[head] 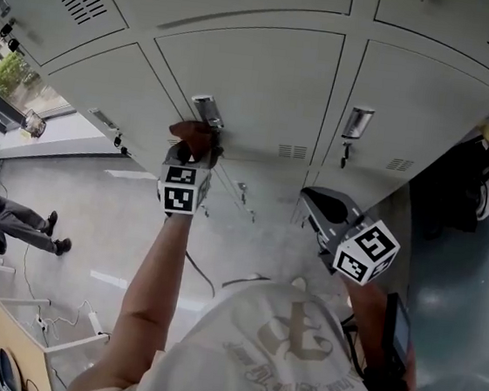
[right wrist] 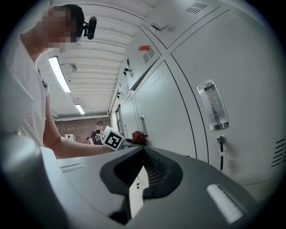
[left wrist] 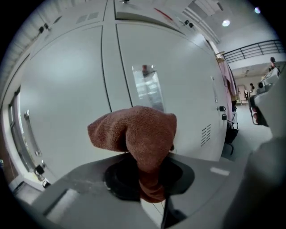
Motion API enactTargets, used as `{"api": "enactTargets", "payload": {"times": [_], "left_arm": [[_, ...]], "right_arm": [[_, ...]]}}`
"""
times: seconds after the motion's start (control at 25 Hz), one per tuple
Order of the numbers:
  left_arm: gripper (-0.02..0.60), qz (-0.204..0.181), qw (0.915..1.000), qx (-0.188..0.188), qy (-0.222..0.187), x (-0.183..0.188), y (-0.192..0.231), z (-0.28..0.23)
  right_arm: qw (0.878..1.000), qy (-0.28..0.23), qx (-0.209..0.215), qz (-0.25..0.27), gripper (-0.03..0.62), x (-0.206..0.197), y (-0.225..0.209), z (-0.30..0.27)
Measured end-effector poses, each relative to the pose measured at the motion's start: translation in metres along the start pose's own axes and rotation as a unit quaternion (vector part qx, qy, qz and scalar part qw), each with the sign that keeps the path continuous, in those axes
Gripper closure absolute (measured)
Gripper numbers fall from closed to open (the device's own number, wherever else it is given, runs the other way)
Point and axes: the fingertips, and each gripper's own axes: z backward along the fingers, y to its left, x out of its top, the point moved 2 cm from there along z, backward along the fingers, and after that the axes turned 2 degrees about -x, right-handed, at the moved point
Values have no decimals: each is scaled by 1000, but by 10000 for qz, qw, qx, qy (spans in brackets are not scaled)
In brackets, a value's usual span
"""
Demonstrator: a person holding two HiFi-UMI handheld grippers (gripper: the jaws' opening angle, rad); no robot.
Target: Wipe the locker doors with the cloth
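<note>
A brown cloth [head: 194,134] is bunched against a grey locker door [head: 258,73], just under its clear handle [head: 206,107]. My left gripper [head: 193,153] is shut on the cloth. In the left gripper view the cloth [left wrist: 138,132] bulges out over the jaws, in front of the door [left wrist: 67,89] and the handle [left wrist: 147,87]. My right gripper [head: 316,198] hangs lower and to the right, a little off the lockers, shut with nothing in it. In the right gripper view its tips [right wrist: 144,150] meet, and the cloth [right wrist: 138,137] shows far off beside the door [right wrist: 178,103].
The neighbouring locker has a clear handle [head: 356,122] with a key [right wrist: 220,154] hanging below it. A person [head: 13,221] sits far left on the floor level, near cables [head: 54,322]. Dark gear [head: 456,184] stands at the lockers' right end.
</note>
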Motion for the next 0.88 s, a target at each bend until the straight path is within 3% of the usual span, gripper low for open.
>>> {"api": "enactTargets", "payload": {"times": [0.16,0.28,0.52,0.68,0.88], "left_arm": [[499,442,9985,35,319,-40,-7,-2],[500,365,9991,-1,212,-44,-35,8],[500,38,9998,-28,-187,-12,-67,6],[500,263,9995,107,-108,2,-65,-4],[500,576,9981,-110,-182,19,-75,-8]], "right_arm": [[9999,-1,-106,-22,586,0,-3,6],[9999,-7,-120,-57,586,-2,-4,8],[9999,12,-94,-92,586,-3,-5,8],[10000,13,-47,-81,586,-4,-3,8],[9999,-17,-78,-123,586,-4,-7,13]]}}
